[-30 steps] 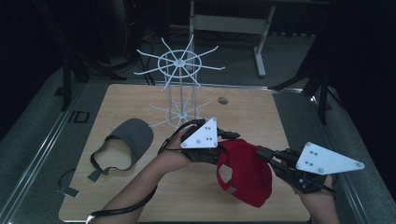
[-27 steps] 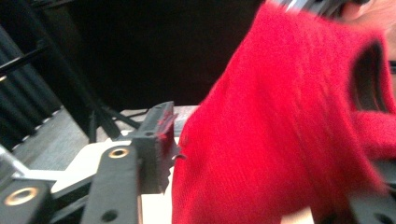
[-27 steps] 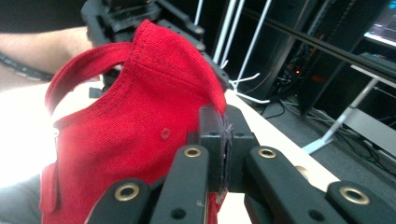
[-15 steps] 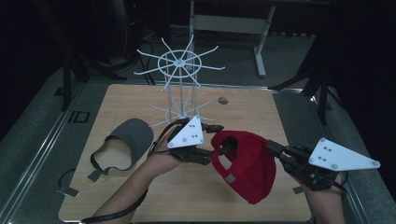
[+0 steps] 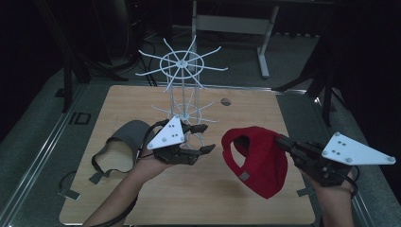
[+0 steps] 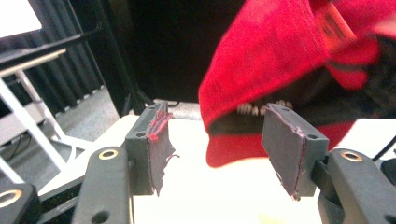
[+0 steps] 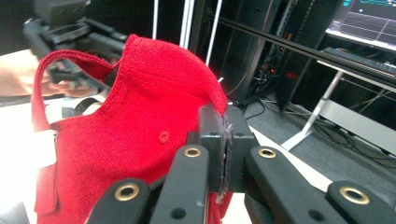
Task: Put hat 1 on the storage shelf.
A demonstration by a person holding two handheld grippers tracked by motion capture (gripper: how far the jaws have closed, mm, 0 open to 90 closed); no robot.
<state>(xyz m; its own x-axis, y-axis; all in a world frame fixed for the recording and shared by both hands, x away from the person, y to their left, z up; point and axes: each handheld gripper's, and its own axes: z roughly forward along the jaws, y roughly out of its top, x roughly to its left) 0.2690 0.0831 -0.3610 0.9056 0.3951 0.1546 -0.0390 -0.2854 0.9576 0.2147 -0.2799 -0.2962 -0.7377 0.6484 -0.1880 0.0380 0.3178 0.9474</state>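
High view: the right gripper (image 5: pixel 283 140) holds a red knitted fabric cap (image 5: pixel 257 161) above the wooden table (image 5: pixel 198 198), right of the white wire rack (image 5: pixel 182 85); the left gripper (image 5: pixel 204 138) sits apart.

Left gripper view: jaws spread, having just opened, nothing between them.

Right gripper view: jaws pinch the cap's edge.

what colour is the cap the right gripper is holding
Red cap, clearest in the right gripper view, pinched by the right gripper.
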